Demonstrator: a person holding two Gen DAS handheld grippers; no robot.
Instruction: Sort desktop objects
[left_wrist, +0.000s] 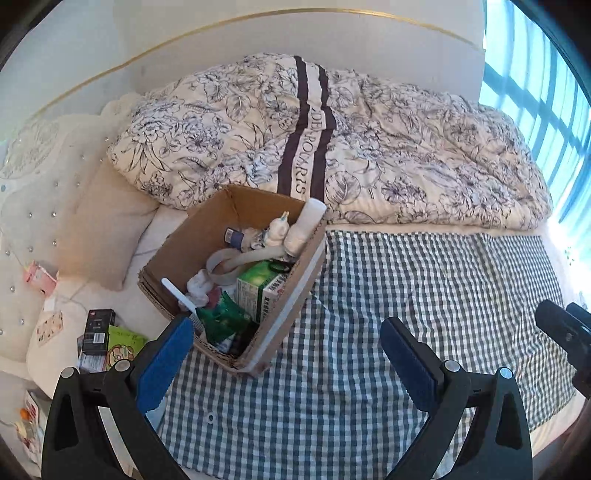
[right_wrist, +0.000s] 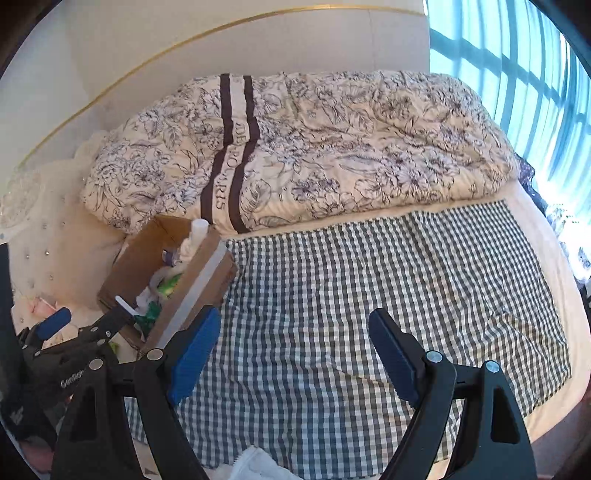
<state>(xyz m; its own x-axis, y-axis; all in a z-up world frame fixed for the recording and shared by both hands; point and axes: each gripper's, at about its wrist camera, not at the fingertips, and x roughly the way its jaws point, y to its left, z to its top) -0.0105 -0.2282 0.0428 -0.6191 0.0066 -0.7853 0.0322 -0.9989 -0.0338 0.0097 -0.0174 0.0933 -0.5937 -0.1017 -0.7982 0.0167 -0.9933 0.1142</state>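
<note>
An open cardboard box (left_wrist: 295, 284) sits on a checked cloth (left_wrist: 406, 314) on a bed. It holds several items: a green-and-white carton (left_wrist: 258, 288), a white bottle (left_wrist: 304, 227), a grey strap (left_wrist: 236, 260) and a green packet (left_wrist: 221, 317). My left gripper (left_wrist: 288, 354) is open and empty, just in front of the box. The box shows at left in the right wrist view (right_wrist: 207, 280). My right gripper (right_wrist: 291, 347) is open and empty above the checked cloth (right_wrist: 369, 295), right of the box. The left gripper (right_wrist: 88, 321) shows at its lower left.
A flowered duvet (left_wrist: 332, 147) is bunched behind the box. A beige pillow (left_wrist: 99, 229) and tufted headboard (left_wrist: 33, 206) lie left. A black box (left_wrist: 98, 328), a green packet (left_wrist: 123, 345) and a pink item (left_wrist: 38, 277) lie left of the box. A window (right_wrist: 517, 74) is at right.
</note>
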